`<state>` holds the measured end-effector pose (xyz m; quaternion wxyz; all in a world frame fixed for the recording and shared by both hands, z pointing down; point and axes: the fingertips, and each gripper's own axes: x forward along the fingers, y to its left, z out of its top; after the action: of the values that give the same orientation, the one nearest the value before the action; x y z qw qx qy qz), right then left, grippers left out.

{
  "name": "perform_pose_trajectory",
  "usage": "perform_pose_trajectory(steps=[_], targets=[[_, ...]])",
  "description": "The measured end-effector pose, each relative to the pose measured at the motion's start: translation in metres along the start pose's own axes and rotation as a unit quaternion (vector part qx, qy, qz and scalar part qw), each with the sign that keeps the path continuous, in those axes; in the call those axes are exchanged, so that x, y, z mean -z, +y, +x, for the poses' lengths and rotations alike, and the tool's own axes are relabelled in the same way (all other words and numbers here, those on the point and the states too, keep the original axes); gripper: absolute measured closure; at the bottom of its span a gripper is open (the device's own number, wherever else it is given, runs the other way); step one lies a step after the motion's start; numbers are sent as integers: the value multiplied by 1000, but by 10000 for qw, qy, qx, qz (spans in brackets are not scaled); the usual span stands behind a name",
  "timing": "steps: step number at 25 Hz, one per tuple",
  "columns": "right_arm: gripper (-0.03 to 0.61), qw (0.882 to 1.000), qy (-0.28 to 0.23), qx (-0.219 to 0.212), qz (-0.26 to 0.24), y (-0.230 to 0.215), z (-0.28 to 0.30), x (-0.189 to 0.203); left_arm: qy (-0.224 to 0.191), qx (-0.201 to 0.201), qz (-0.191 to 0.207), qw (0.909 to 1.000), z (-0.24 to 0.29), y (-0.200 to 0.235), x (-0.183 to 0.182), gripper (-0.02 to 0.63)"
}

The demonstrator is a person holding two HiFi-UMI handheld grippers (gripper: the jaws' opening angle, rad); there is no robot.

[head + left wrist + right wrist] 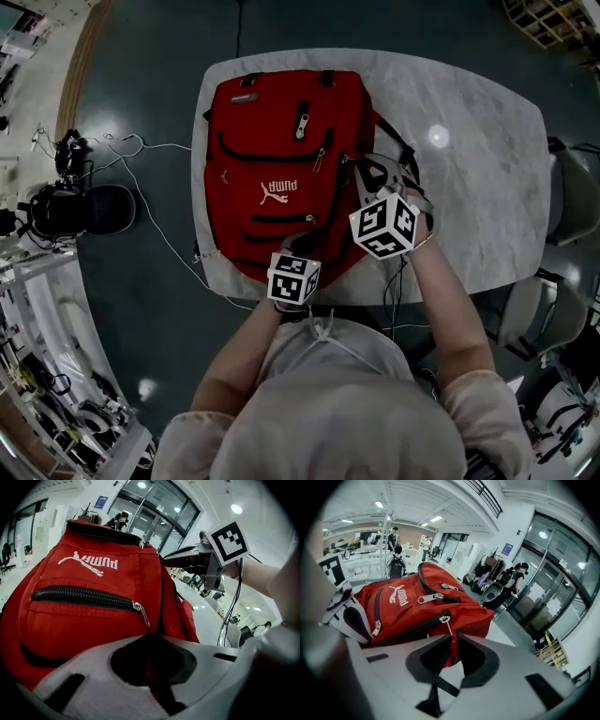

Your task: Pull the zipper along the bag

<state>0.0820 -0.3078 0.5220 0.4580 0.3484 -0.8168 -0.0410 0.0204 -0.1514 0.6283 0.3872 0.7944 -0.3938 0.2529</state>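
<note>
A red backpack [281,141] lies flat on the marble table [469,169], its white logo facing up. My right gripper [356,167] reaches the bag's right side. In the right gripper view its jaws [453,639] are shut on the thin metal zipper pull [449,629] that hangs from the slider of a long dark zipper. My left gripper [300,244] sits at the bag's near end. In the left gripper view it [152,637] is shut on the red fabric below the front pocket zipper [84,596]. That pocket's own pull [142,612] hangs free.
The table's near edge runs just under both grippers. Grey chairs [572,197] stand at the right. White cables and black gear [75,211] lie on the dark floor to the left. A black strap [398,145] trails off the bag's right side.
</note>
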Motion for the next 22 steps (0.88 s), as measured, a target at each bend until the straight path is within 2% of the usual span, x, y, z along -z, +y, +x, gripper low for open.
perform_pose_trajectory(steps=[5,9,13,16,22], targets=[[548,9998,65,-111,154,6,-9,5,23,6,79,10000,-2,-1,0,595],[548,9994,-94,-44,319,10,-26,1,-18,56,217,9997,-10,-8,-7,594],[549,9969,-353,-50,695,21,-48,-9,-546,54,386,9977,-31,-20,-38,594],[549,9922,-575,12,1109,27,-67,-18,-1061,44,536,9929,-53,-30,-72,594],[551,9745,-1158,200,1913,31,-112,-37,-2170,20,851,9725,-115,-54,-144,594]])
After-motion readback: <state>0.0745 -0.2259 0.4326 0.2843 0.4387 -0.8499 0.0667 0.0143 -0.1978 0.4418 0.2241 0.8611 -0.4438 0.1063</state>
